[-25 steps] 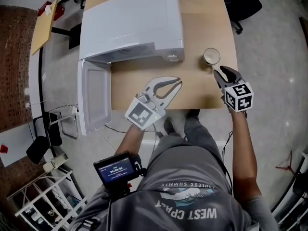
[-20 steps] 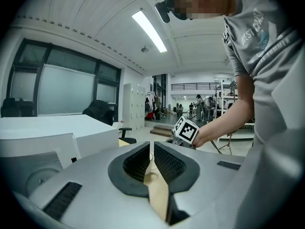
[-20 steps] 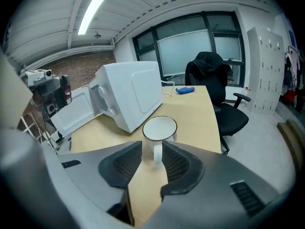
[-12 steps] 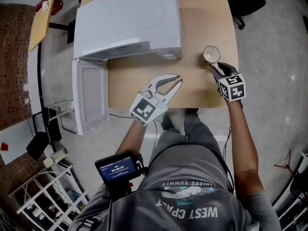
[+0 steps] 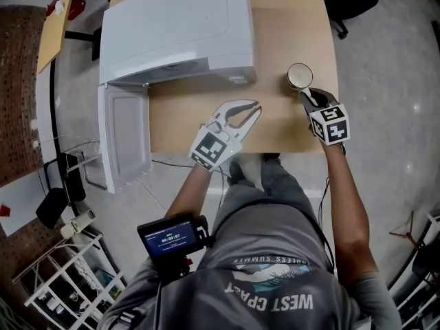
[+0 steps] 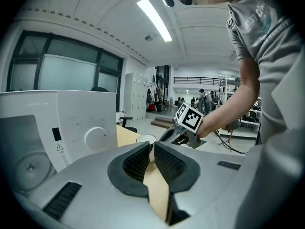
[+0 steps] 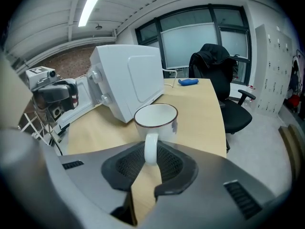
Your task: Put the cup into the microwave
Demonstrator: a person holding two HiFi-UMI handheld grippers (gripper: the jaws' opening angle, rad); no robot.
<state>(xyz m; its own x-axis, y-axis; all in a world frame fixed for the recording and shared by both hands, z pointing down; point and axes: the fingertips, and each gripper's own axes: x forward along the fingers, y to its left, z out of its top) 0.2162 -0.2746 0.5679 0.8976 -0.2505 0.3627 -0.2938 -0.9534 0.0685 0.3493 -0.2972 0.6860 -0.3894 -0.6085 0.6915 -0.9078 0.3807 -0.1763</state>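
white cup [image 7: 156,120], white microwave [image 5: 175,29], tan table [image 5: 292,26]

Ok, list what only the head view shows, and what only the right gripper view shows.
Head view only: the left gripper and the person's grey shirt. Right gripper view only: jaws of the right gripper, just closed in, pinching the handle of the white dark-rimmed cup, and dark-framed windows. Both: the cup, the wooden table, the white microwave, door open.

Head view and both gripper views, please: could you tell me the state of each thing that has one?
White microwave oven: door open.
White cup with a dark rim: upright on the wooden table, empty.
Right gripper: jaws have just been closing, now clamped on the cup's handle.
Left gripper: shut, holding nothing.
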